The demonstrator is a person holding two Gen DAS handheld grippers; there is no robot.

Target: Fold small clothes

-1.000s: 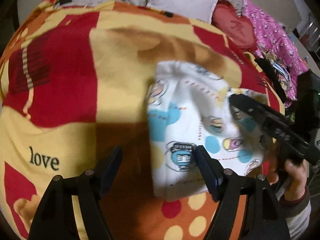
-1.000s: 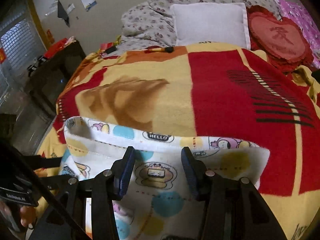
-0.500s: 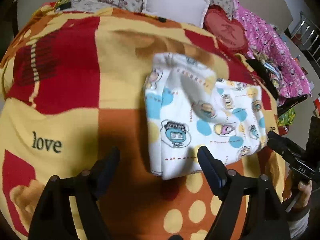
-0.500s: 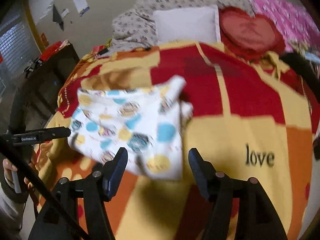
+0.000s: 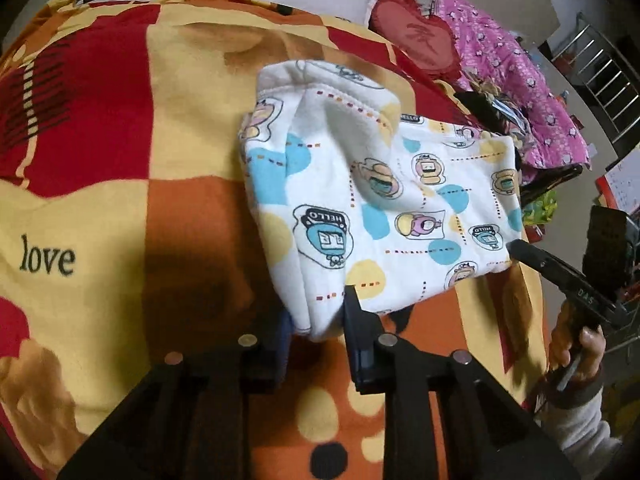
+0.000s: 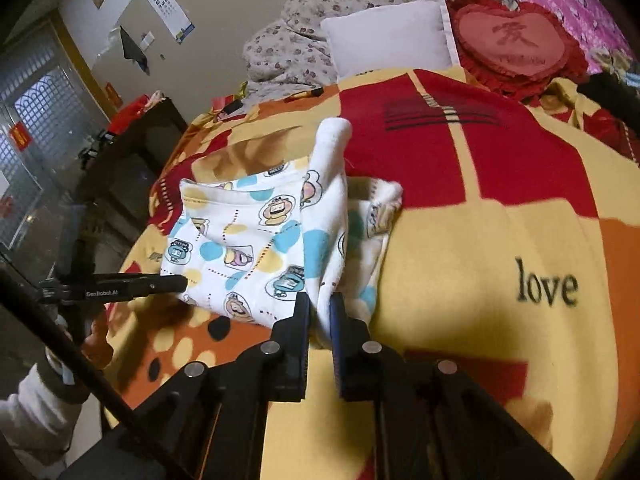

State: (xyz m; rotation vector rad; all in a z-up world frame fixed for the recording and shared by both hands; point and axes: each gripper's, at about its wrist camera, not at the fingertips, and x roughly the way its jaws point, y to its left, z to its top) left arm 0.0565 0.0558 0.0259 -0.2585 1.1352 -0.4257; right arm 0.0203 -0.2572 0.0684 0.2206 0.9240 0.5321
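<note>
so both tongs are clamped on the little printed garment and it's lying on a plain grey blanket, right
Not quite: the blanket is not plain grey. It is patterned in red, yellow and orange, with the word "love" on it, as the right wrist view shows. The rest holds: the left tongs and the right tongs have both just closed on edges of the little printed garment.

Warm, dim indoor light; dark shadows fall on the blanket (image 5: 120, 184) under both tools. Fisheye bending curves the edges, corners go black. Detail is soft and grainy.
</note>
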